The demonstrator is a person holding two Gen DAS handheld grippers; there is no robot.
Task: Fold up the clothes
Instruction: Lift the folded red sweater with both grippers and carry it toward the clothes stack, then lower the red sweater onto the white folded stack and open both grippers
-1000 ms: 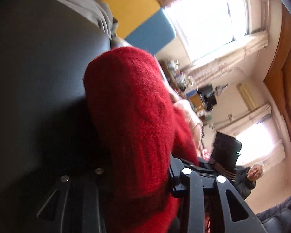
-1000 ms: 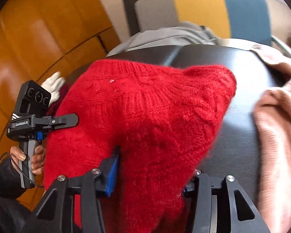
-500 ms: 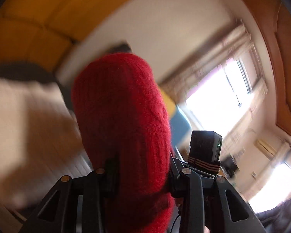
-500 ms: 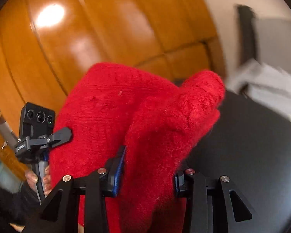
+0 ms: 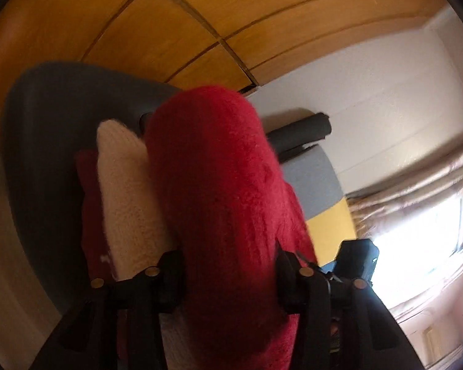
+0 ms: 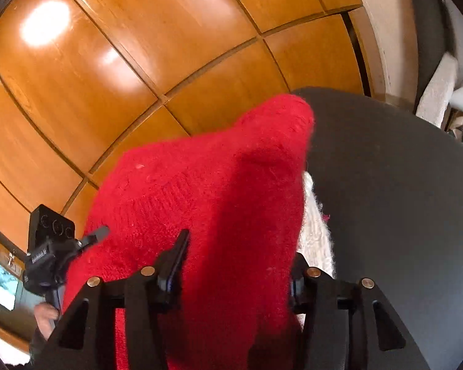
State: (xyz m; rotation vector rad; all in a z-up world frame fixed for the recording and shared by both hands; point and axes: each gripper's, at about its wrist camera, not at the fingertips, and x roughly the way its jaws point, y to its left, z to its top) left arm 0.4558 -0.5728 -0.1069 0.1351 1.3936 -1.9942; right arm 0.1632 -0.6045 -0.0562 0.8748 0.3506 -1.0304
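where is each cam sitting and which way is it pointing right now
Left wrist: on the left gripper, looking along its fingers at the red sweater, a cream knit and wood panelling.
Right wrist: on the right gripper, facing the red sweater, the dark table and the other handheld gripper.
Shared: the sweater, clamped by both, and the panelling.

L gripper (image 5: 228, 274) + R gripper (image 6: 234, 265) clamped

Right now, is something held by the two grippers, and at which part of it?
Both hold the red sweater. The left gripper and the right gripper each have a thick bunch of its knit between their jaws; which part of the garment cannot be told.
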